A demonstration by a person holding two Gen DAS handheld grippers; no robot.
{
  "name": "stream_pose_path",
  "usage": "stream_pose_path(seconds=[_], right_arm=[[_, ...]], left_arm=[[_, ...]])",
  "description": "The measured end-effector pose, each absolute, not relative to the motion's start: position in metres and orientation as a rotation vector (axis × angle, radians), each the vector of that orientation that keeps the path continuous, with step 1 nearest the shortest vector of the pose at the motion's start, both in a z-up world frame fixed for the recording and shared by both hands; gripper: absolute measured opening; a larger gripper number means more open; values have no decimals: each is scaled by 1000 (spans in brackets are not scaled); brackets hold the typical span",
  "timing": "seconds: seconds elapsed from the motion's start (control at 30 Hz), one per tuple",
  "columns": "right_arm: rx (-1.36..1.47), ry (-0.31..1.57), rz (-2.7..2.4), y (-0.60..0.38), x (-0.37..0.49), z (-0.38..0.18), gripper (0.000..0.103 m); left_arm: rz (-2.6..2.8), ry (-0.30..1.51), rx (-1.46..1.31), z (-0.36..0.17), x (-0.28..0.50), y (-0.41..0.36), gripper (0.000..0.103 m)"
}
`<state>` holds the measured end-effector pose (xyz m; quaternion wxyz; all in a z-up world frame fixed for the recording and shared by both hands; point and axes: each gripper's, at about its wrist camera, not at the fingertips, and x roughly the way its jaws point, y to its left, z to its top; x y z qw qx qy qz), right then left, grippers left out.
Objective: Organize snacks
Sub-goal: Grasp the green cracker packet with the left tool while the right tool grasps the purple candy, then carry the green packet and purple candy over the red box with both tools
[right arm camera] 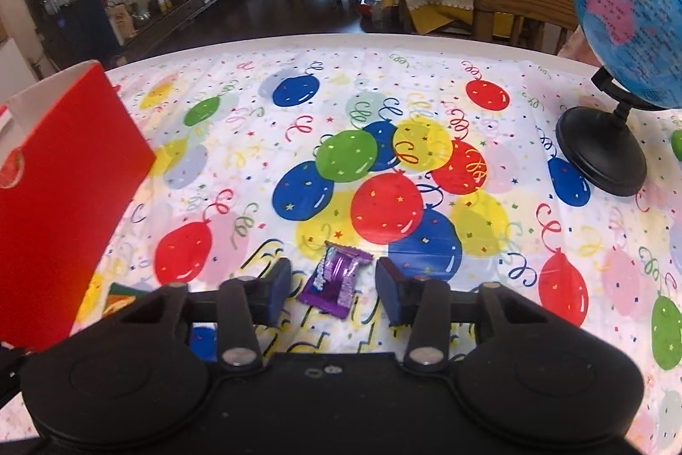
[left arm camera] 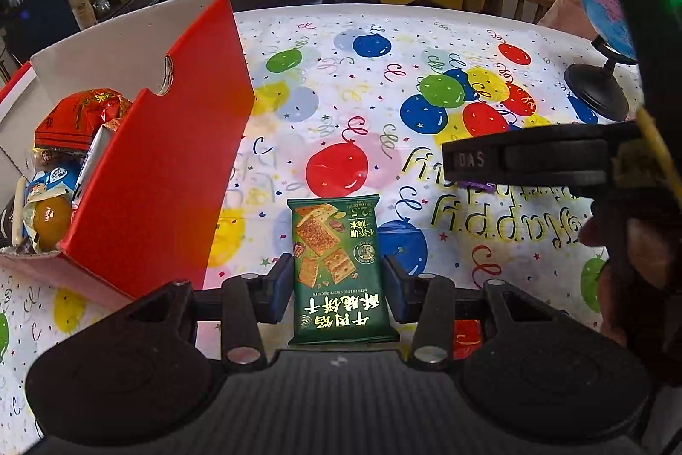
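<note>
Left edge of the table point(left arm camera: 426, 15): red cardboard box point(left arm camera: 170, 165), open-topped, already holding a red foil packet point(left arm camera: 81, 114), a blue-and-white wrapper point(left arm camera: 51, 182) and a yellow-orange jelly cup point(left arm camera: 51, 220), packed close together.

Just right of the box, near the table's front edge: green biscuit packet point(left arm camera: 339, 271), lying flat on the balloon-print tablecloth point(left arm camera: 362, 92), print upside down to you. Your left gripper point(left arm camera: 339, 284) straddles it, jaws apart, one blue pad either side of the packet's middle. Whether the pads touch the wrapper, can't tell; there seems to be a thin gap on the right side.

Further right along the front edge: purple candy wrapper point(right arm camera: 336, 280), flat on the cloth over the black lettering. Your right gripper point(right arm camera: 334, 291) brackets it, jaws wide, clear gaps both sides, nothing held.

Far right corner: blue globe point(right arm camera: 631, 7) on a black round stand point(right arm camera: 603, 152), well apart from both snacks.
</note>
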<state>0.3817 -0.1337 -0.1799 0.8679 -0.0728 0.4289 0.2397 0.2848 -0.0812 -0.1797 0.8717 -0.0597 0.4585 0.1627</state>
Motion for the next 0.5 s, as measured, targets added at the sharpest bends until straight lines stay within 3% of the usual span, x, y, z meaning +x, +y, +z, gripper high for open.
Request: stream_pose_path(seconds=[0.17, 0.5], right_arm=[[-201, 882, 498, -128, 378, -181, 22], [-164, 860, 515, -147, 365, -163, 19]], left_arm=[[346, 959, -124, -180, 284, -80, 43], [324, 943, -130, -170, 276, -82, 43]])
